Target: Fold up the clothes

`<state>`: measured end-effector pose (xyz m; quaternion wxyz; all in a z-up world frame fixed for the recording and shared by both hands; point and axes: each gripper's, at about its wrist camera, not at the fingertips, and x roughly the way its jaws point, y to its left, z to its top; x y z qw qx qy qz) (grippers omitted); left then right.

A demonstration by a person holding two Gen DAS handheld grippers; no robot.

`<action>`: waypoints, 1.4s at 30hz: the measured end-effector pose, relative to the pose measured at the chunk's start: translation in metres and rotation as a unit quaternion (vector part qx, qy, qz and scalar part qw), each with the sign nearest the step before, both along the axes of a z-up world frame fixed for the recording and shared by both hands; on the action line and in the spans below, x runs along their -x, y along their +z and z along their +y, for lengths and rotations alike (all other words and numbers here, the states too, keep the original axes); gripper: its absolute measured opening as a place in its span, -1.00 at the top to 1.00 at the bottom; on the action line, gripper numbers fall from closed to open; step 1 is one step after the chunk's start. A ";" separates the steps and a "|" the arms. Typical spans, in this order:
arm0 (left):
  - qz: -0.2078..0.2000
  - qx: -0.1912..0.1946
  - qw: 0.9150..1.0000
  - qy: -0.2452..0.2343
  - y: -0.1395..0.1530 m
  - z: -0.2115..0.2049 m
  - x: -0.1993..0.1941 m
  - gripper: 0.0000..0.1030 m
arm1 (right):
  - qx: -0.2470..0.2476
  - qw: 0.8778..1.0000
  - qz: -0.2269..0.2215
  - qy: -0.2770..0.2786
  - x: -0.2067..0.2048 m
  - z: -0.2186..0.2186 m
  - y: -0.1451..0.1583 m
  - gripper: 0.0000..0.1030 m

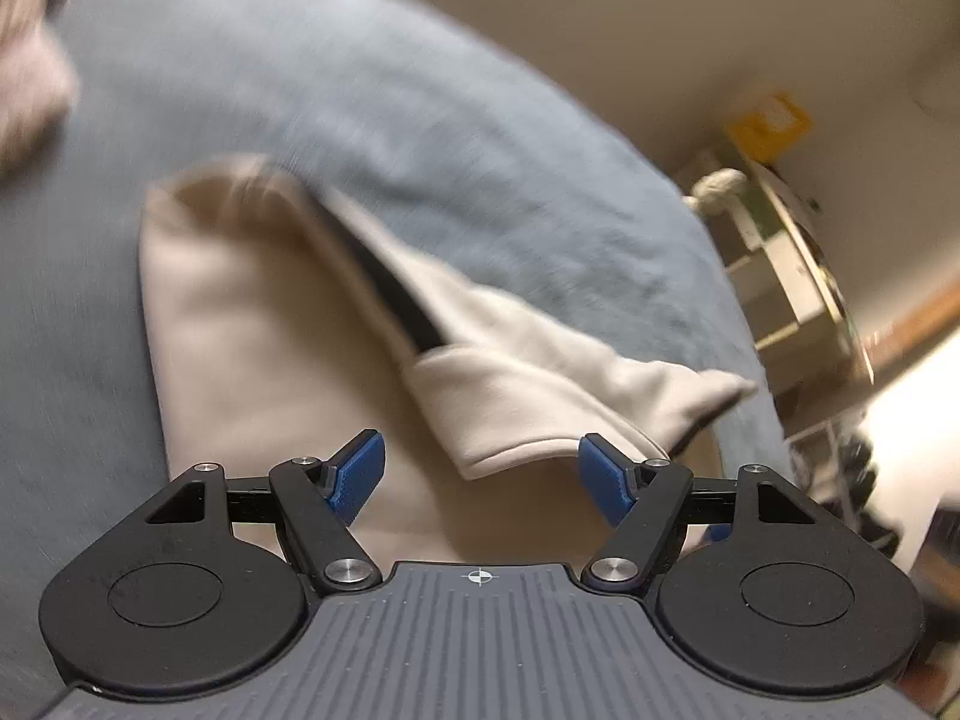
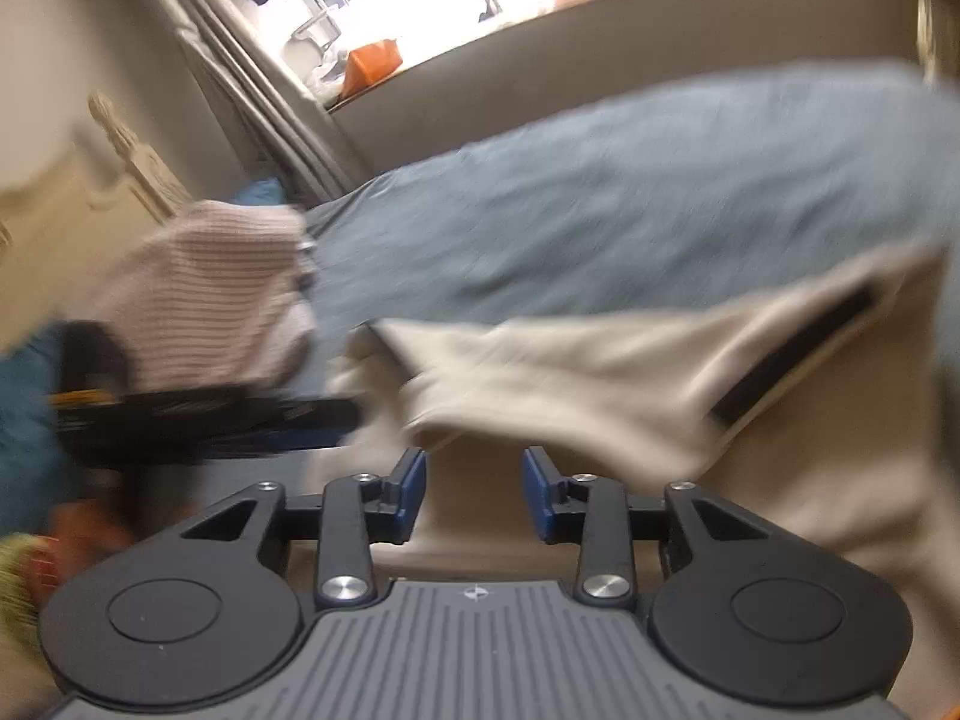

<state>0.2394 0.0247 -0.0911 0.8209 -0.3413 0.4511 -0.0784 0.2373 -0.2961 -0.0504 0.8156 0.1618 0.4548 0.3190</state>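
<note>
A beige garment (image 1: 270,324) with a black stripe (image 1: 390,294) lies on a blue bedspread (image 1: 420,120), one flap folded over its middle. My left gripper (image 1: 483,465) hovers low over the near part with its blue pads (image 1: 357,471) wide apart; the folded hem (image 1: 516,450) lies between and beyond them, not pinched. In the right wrist view the same garment (image 2: 570,372) shows its stripe (image 2: 792,354) at the right. My right gripper (image 2: 474,483) is open above the near cloth, with nothing between its fingers. Both views are motion-blurred.
A pink knit cloth (image 2: 210,288) sits on the bed at the left, with a blurred black object (image 2: 198,420) in front of it. A shelf unit (image 1: 780,276) stands past the bed's right edge. Curtains (image 2: 252,78) and a bright window sill (image 2: 372,66) lie behind.
</note>
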 end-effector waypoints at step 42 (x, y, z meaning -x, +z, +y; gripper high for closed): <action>-0.146 -0.193 0.969 -0.055 0.038 -0.045 -0.021 0.57 | -0.139 0.978 0.087 -0.127 -0.044 0.022 -0.064 0.26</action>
